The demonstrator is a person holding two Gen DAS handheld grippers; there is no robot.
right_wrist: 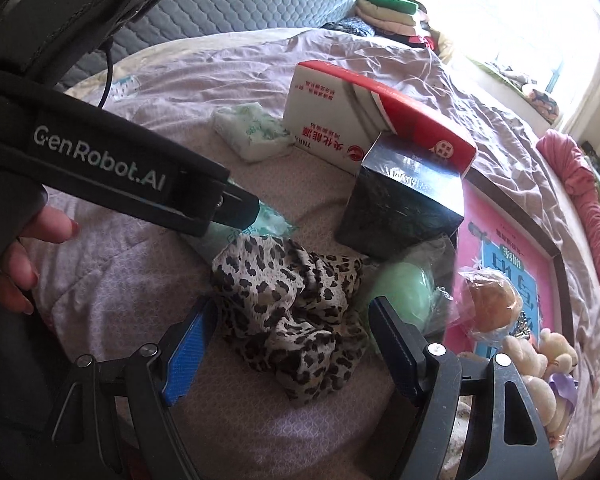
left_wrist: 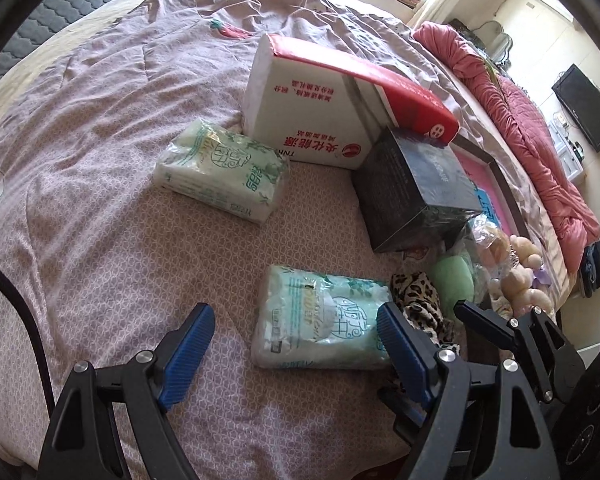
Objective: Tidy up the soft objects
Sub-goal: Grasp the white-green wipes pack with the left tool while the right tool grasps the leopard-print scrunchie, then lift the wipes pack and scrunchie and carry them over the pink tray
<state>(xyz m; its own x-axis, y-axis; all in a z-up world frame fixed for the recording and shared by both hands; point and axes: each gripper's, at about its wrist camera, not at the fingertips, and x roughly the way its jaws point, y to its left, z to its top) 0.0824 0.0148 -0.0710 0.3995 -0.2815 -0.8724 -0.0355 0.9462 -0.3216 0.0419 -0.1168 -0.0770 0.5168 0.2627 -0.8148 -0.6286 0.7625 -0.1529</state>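
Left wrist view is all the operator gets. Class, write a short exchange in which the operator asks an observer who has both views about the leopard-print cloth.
Operator: I see only an edge of the leopard-print cloth. Is anything set to take it?
Observer: Yes. The right gripper is open, with its fingers on either side of the cloth, not pressing it.
Operator: Is the cloth folded?
Observer: No. It lies in a crumpled heap on the bed cover, with its right edge beside a green round thing.
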